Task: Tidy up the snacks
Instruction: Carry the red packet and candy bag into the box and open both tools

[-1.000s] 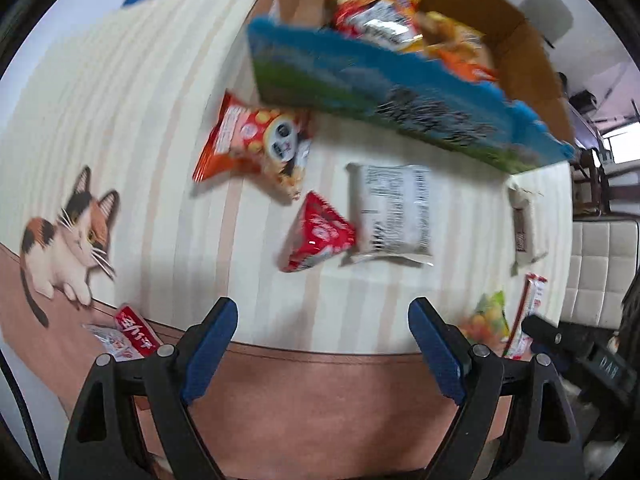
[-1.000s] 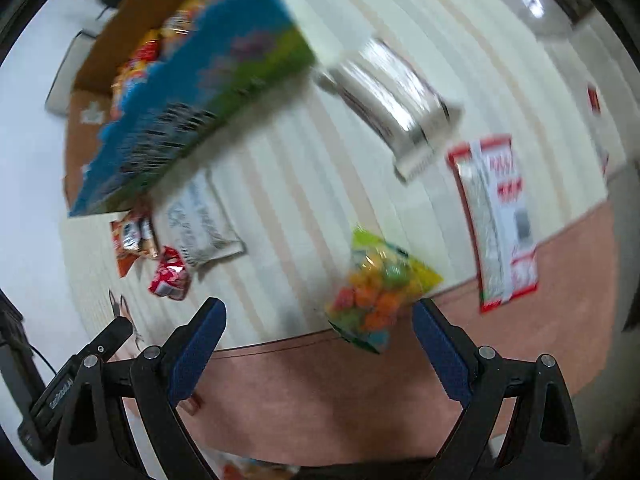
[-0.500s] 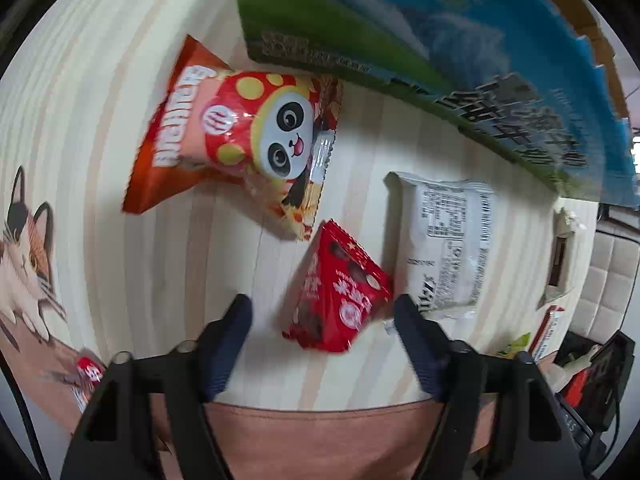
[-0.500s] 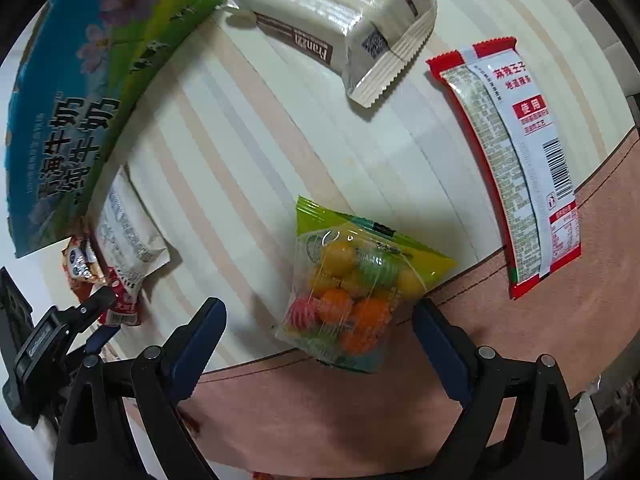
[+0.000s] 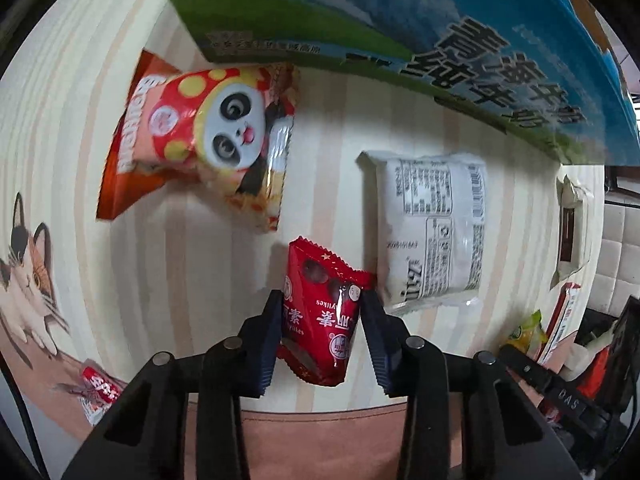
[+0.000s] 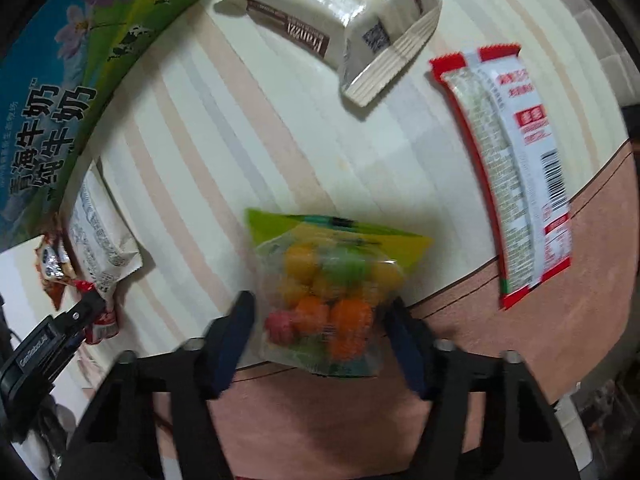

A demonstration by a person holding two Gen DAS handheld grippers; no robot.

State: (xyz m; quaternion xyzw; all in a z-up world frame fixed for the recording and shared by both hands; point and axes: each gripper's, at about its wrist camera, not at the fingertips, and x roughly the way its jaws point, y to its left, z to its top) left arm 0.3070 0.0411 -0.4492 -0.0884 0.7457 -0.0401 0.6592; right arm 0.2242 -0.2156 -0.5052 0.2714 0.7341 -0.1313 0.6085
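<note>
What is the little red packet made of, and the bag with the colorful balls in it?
The red packet looks like glossy plastic film: it has shiny glare and zigzag sealed edges. The bag of colored balls looks like thin clear plastic, since the candies show through, with a printed green-yellow top. The blue-green box behind is probably printed cardboard.

A small red foil chocolate packet stands tilted on the striped tablecloth, just beside a white wrapped snack pack lying flat. An orange panda-print bag lies near the blue-green milk carton box. A clear pouch of coloured candies rests at the stripes' edge.
</note>
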